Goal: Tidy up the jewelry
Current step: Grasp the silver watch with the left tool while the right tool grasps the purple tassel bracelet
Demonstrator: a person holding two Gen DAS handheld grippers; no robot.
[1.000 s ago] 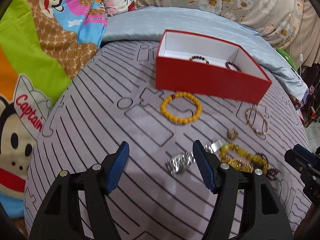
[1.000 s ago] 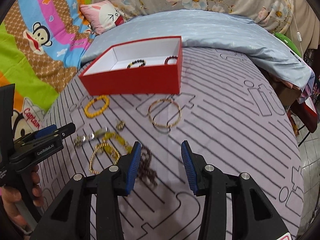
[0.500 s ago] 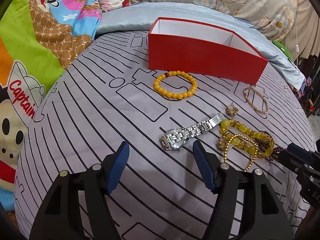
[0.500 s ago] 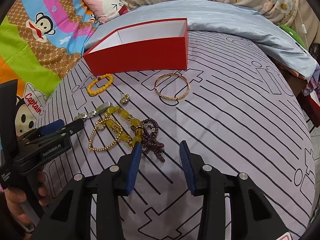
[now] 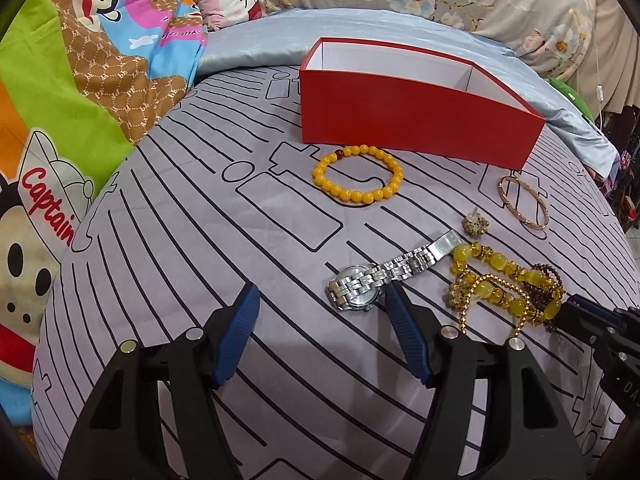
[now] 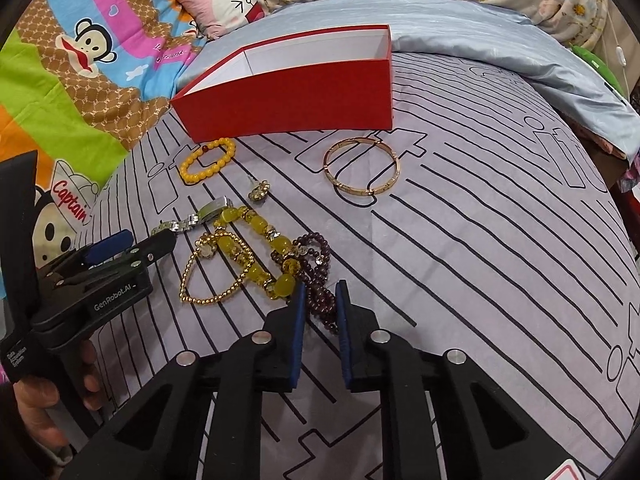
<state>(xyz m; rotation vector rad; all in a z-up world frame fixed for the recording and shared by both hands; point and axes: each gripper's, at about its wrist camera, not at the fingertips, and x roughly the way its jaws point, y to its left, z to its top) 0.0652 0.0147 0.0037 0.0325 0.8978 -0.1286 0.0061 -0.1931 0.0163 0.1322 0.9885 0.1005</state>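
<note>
Lying on a grey bedspread (image 5: 200, 240) printed with black lines, the jewelry is sitting in a loose cluster in front of a red box (image 5: 412, 120) whose white inside is showing above its near wall; from these low views I cannot tell what is lying inside it. The right gripper (image 6: 320, 304) is reaching down with its jaws drawn narrow around a dark purple bead bracelet (image 6: 316, 272), the blue pads (image 6: 298, 320) standing on either side of the strand; whether they are actually pinching it I cannot tell. The left gripper (image 5: 320, 320) is hovering with its jaws spread wide, its right pad sitting just beside the case of a silver watch (image 5: 360, 292) whose metal band is stretching away toward a chunky yellow stone bracelet (image 6: 256, 240). A thin gold bead chain (image 6: 212, 276) is lying looped against that yellow bracelet, and the purple beads are touching its far end. A small gold earring (image 6: 260, 190) is resting just beyond the watch clasp. An orange-yellow bead bracelet (image 5: 358, 180) is lying just beside the box's near wall, and a rose-gold bangle (image 6: 362, 168) is lying flat near the box's right corner, apart from the cluster. A cartoon monkey blanket (image 5: 80, 100) is lying off to the left.
</note>
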